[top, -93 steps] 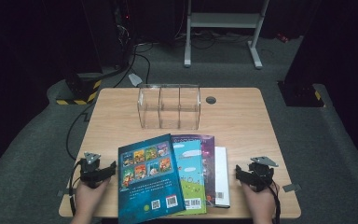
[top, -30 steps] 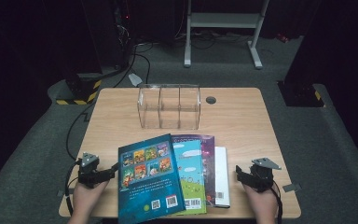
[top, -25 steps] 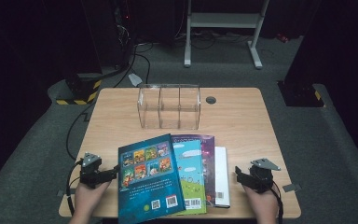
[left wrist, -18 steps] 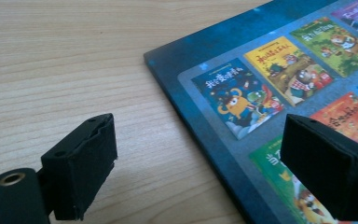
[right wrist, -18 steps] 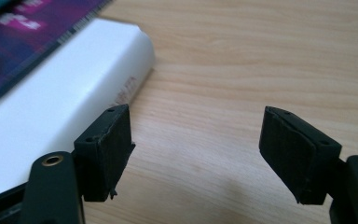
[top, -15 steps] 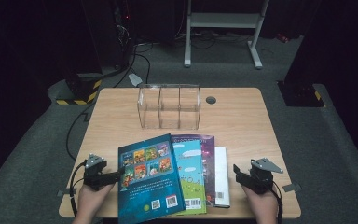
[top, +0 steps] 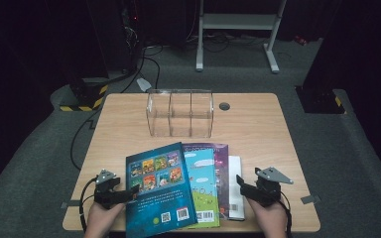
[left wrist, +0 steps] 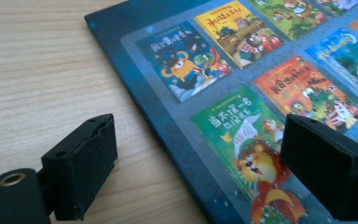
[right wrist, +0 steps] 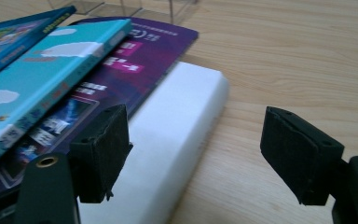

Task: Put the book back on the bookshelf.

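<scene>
- High view: a stack of four fanned books lies at the near edge of the wooden table (top: pixel 258 129), well in front of the clear three-bay organizer (top: pixel 180 113). The dark blue book (top: pixel 159 191) lies on top and is the landmark here. To its right, each tucked under the one before, lie the light blue book (top: pixel 204 186), the purple book (top: pixel 222 171) and the white book (top: pixel 235 186).
- High view: the left gripper (top: pixel 129 192) is at the dark blue book's left edge, its tips at that edge. The right gripper (top: pixel 239 182) is on the far side of the stack from the dark blue book, at the white book's right edge. A hand holds each gripper from below.
- Left gripper view: the left gripper (left wrist: pixel 214 175) has its jaws wide apart, astride the dark blue book's (left wrist: pixel 242 84) edge; one jaw is over bare wood and the other over the cover. Nothing is clamped.
- Right gripper view: the right gripper (right wrist: pixel 198 156) has its jaws wide apart and has just opened a little further. One jaw is over the white book (right wrist: pixel 177 140), the other over bare table, gripping nothing. The purple book (right wrist: pixel 135 60) and light blue book (right wrist: pixel 51 65) lie between the white book and the dark blue book (right wrist: pixel 18 28).
</scene>
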The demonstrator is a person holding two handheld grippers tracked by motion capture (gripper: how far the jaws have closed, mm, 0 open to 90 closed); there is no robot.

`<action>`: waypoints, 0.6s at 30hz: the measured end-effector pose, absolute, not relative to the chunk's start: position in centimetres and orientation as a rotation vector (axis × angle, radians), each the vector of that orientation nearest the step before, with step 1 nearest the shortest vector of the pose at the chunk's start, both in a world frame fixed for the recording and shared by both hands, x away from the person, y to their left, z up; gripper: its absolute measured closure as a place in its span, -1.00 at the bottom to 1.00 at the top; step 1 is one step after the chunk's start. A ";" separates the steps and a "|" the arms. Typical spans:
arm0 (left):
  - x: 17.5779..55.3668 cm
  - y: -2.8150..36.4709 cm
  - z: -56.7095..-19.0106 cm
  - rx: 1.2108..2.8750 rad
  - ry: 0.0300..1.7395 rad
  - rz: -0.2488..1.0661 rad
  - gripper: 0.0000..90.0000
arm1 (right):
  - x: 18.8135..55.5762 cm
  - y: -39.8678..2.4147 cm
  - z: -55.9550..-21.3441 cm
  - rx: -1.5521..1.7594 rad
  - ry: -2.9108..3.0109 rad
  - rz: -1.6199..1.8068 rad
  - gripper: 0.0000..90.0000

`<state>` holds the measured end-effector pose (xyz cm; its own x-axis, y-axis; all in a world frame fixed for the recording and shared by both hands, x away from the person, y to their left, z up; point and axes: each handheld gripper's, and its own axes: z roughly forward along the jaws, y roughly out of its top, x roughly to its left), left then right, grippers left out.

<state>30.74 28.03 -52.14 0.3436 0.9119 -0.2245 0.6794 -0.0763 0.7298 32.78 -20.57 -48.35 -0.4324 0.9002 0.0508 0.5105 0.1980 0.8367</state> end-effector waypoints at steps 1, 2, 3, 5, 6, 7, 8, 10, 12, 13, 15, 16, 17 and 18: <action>30.7 27.9 -52.1 1.820 1.404 0.374 -0.76 | 32.7 -20.3 -48.3 1.305 2.031 1.137 -0.49; 30.6 27.9 -52.1 1.822 1.400 0.376 -0.76 | 32.7 -19.9 -48.1 1.288 2.040 1.143 -0.50; 30.4 27.8 -52.2 1.817 1.397 0.366 -0.76 | 32.6 -19.4 -48.0 1.281 2.047 1.156 -0.50; 30.2 27.7 -52.3 1.809 1.390 0.350 -0.76 | 32.4 -18.5 -47.7 1.245 2.066 1.170 -0.52; 30.1 27.7 -52.3 1.805 1.390 0.345 -0.76 | 32.1 -18.0 -47.5 1.228 2.078 1.174 -0.53; 30.0 27.7 -52.4 1.805 1.389 0.340 -0.75 | 32.0 -17.6 -47.4 1.218 2.085 1.180 -0.53; 29.9 27.7 -52.4 1.801 1.389 0.337 -0.75 | 31.8 -17.2 -47.2 1.206 2.092 1.190 -0.54; 29.8 27.6 -52.4 1.805 1.380 0.331 -0.75 | 31.5 -16.5 -47.0 1.188 2.098 1.203 -0.56; 29.6 27.5 -52.4 1.799 1.381 0.323 -0.75 | 31.2 -15.8 -46.7 1.174 2.110 1.205 -0.56; 29.5 27.5 -52.4 1.800 1.381 0.324 -0.75 | 31.0 -15.5 -46.6 1.159 2.117 1.211 -0.56; 29.4 27.5 -52.4 1.804 1.377 0.320 -0.75 | 30.8 -14.8 -46.4 1.139 2.125 1.212 -0.56; 29.4 27.5 -52.4 1.801 1.379 0.318 -0.75 | 30.7 -14.4 -46.3 1.123 2.132 1.217 -0.56; 29.4 27.5 -52.4 1.798 1.381 0.310 -0.75 | 30.6 -14.1 -46.3 1.116 2.140 1.219 -0.56; 29.4 27.5 -52.4 1.800 1.379 0.308 -0.75 | 30.5 -13.7 -46.2 1.101 2.150 1.216 -0.56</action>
<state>29.40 27.51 -52.44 0.3684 0.8870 -0.2786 0.6842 -0.0558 0.7272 30.50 -13.66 -46.20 -0.5900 0.8073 0.0117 0.4261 0.2991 0.8538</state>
